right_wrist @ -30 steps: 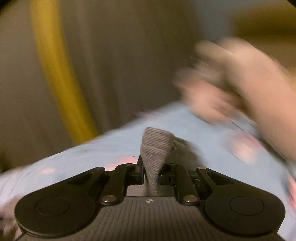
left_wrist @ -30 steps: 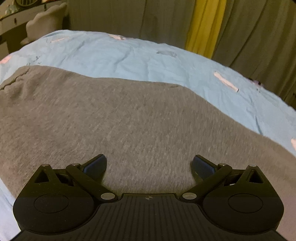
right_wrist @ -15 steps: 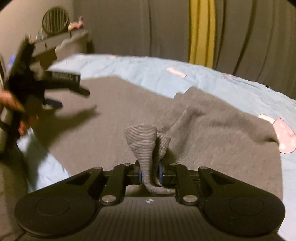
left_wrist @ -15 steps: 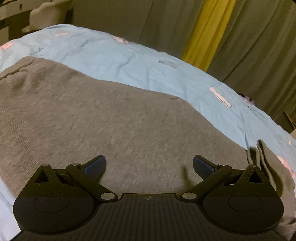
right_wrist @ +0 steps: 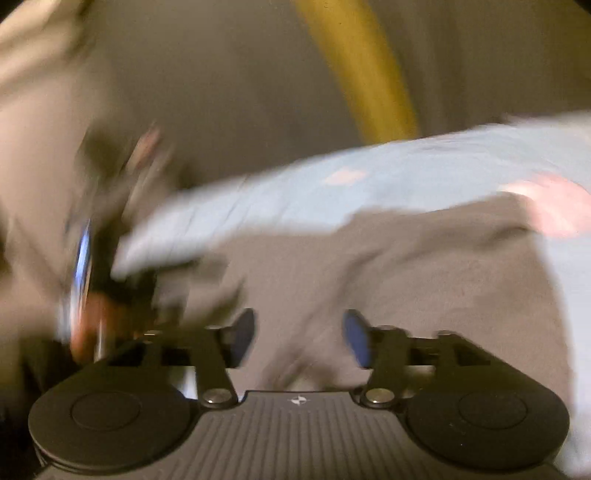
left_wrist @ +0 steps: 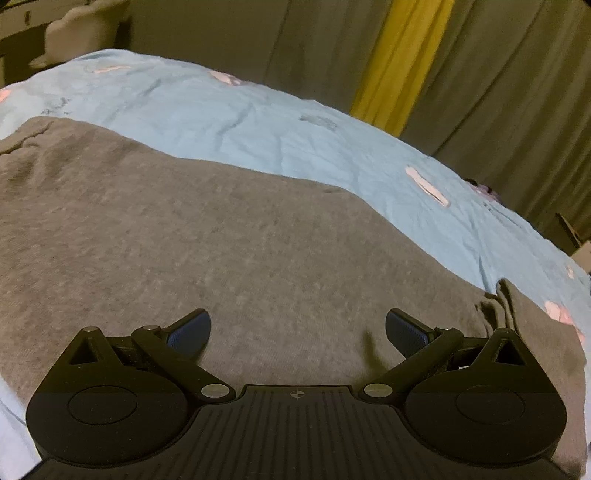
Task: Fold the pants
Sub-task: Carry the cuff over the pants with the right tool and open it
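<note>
The grey knit pants [left_wrist: 229, 236] lie spread flat on a light blue bedsheet [left_wrist: 258, 122]. A folded-over edge of the pants [left_wrist: 517, 306] shows at the right in the left wrist view. My left gripper [left_wrist: 297, 332] hovers just above the cloth, open, with nothing between its blue pads. In the blurred right wrist view my right gripper [right_wrist: 299, 338] is over the grey pants [right_wrist: 424, 280]; its jaws are opening and the pads no longer press on the cloth. The other gripper, held by a hand [right_wrist: 88, 332], shows as a dark smear at the left.
Grey curtains with a yellow strip [left_wrist: 399, 66] hang behind the bed. A pale cushion [left_wrist: 81, 29] sits at the far left corner. The sheet [right_wrist: 369, 184] carries small pink patches, and its right edge drops away.
My right gripper held a bunched fold of the pants and carried it over the spread cloth; its jaws have now come apart and the fold is out of them. The left gripper barely moved.
</note>
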Tool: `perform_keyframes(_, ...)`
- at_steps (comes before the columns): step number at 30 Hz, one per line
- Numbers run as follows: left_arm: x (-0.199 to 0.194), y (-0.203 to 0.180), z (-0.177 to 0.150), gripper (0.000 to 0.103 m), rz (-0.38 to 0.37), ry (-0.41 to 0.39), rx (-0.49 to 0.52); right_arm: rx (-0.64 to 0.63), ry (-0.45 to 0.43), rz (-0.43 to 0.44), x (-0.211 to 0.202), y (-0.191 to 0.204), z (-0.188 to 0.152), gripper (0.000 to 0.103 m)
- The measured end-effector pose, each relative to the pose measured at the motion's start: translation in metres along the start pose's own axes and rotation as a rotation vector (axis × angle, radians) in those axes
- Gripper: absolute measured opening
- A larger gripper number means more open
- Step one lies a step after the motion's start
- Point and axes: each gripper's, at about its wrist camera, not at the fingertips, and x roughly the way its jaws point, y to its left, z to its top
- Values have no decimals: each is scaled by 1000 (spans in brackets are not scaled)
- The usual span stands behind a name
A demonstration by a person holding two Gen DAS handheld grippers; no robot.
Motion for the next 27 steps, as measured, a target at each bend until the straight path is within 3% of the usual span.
perform_keyframes(2,1,-6,-2,103,-21,8,37,202,-53,-79,-15,-37,9,56)
perform_keyframes(4,1,-15,-5,103,-25,9,87,355,-37,-166,-23,-70,9,37)
perform_keyframes(5,1,-20,-6,103,-25,11,111,400,-1,-199,-23,-83,7,32)
perform_keyframes(7,1,-25,-7,103,-31,16,138,478,154,-260,-11,-104,-2,29)
perform_keyframes(9,-2,-28,-8,103,-63,26,137,559,246,-283,-5,-113,-12,9)
perform_keyframes(12,-10,-35,-9,103,-174,65,131,452,290,-323,-7,-98,1,9)
perform_keyframes(14,-15,-47,-13,103,-258,100,145,349,233,-323,-12,-86,10,12)
perform_keyframes(16,-16,-62,-18,103,-309,128,173,270,156,-338,-14,-74,19,22)
perform_keyframes(17,-15,-72,-20,103,-329,149,190,262,159,-348,-11,-75,19,34)
perform_keyframes(18,-13,-79,-22,103,-346,171,203,274,212,-360,-2,-78,17,43)
perform_keyframes(19,-11,-90,-25,103,-367,204,218,295,291,-372,5,-85,10,43)
perform_keyframes(20,-8,-98,-26,103,-378,228,227,304,345,-364,11,-89,5,43)
perform_keyframes(23,4,-119,-32,103,-386,305,249,283,301,-346,4,-87,3,44)
perform_keyframes(27,21,-146,-47,103,-286,353,354,333,205,-309,-12,-93,-3,44)
